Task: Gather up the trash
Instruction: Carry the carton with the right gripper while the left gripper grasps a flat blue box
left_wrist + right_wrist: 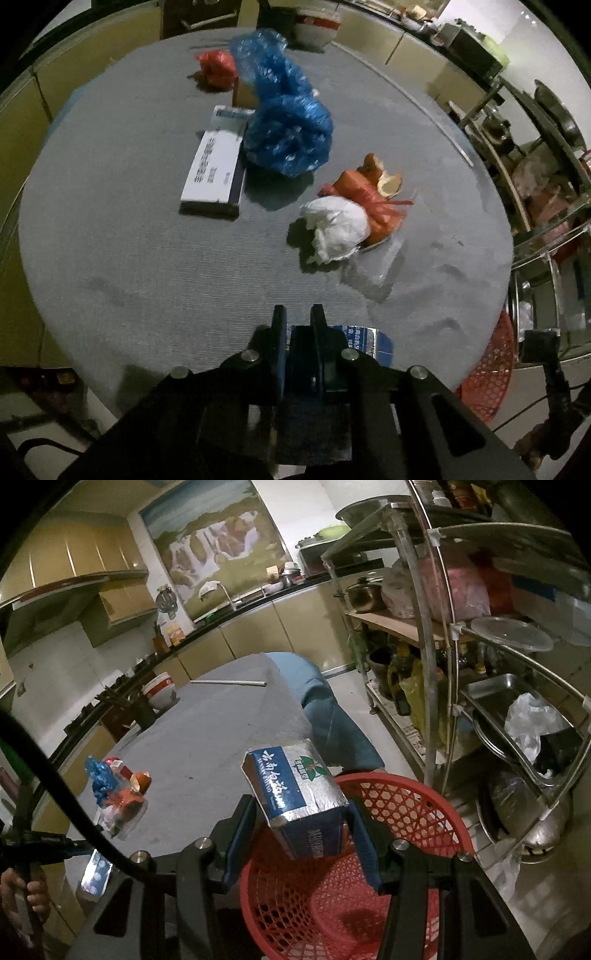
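Over the red mesh basket (354, 871), we hold a silver-and-blue carton (295, 797) in the right gripper (299, 830), its two blue-padded fingers (236, 834) clamped on the box's sides. The carton hangs tilted, one corner down, directly above the basket's open mouth, beside the edge of the grey-covered table (207, 738). The step in hand, as we judge it, is the drop. To do it well we keep the box centred over the opening, well inside the rim, and lower a little before letting go, since a light, empty carton could catch the rim and tumble to the floor. The box looks like thin card with a foil face, a blue band of white lettering and a green leaf mark. One end flap stands open, so it should crush easily under too firm a squeeze.

Our left gripper (299, 314) hovers low over the near edge of the table with its fingers drawn together. A small blue-and-silver packet (369, 341) lies just beside and under them, but we cannot tell whether it is pinched. Still on the cloth, well apart from the basket, wait a blue plastic bag (288, 136), a white box (214, 170), crumpled white paper (336, 225), an orange bag (362, 188) and a red bag (216, 68).
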A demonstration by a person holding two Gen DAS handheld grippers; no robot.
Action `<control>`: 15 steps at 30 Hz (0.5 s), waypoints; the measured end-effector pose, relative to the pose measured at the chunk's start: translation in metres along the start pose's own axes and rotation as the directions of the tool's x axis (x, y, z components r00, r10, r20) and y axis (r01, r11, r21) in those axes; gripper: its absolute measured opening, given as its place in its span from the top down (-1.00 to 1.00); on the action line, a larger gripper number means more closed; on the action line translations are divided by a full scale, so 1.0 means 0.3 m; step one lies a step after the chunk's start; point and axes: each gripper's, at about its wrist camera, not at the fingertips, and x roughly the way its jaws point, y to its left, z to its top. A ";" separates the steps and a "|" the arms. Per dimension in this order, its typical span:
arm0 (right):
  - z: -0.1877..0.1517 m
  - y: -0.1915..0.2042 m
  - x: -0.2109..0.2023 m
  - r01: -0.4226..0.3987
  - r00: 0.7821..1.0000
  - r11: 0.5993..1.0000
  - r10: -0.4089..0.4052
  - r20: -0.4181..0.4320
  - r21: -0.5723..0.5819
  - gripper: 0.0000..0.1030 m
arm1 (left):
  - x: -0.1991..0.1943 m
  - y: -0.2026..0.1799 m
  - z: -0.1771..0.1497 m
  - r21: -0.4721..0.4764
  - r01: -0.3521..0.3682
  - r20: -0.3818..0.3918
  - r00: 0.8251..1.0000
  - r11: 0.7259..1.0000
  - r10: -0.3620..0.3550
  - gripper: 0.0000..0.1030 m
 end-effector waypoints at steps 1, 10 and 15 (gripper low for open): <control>0.000 0.003 0.002 -0.002 1.000 1.000 0.002 -0.001 0.000 -0.05 | 0.006 0.011 0.001 -0.014 0.012 -0.007 1.000 1.000 -0.012 0.75; -0.009 0.003 0.020 -0.017 1.000 1.000 0.017 -0.013 0.008 -0.05 | -0.070 -0.001 -0.045 0.065 0.046 0.057 0.997 0.997 -0.049 -0.43; -0.012 0.013 0.025 -0.027 1.000 1.000 0.027 -0.014 0.000 -0.05 | -0.070 -0.107 -0.124 0.234 0.021 0.041 0.999 0.972 -0.032 -0.44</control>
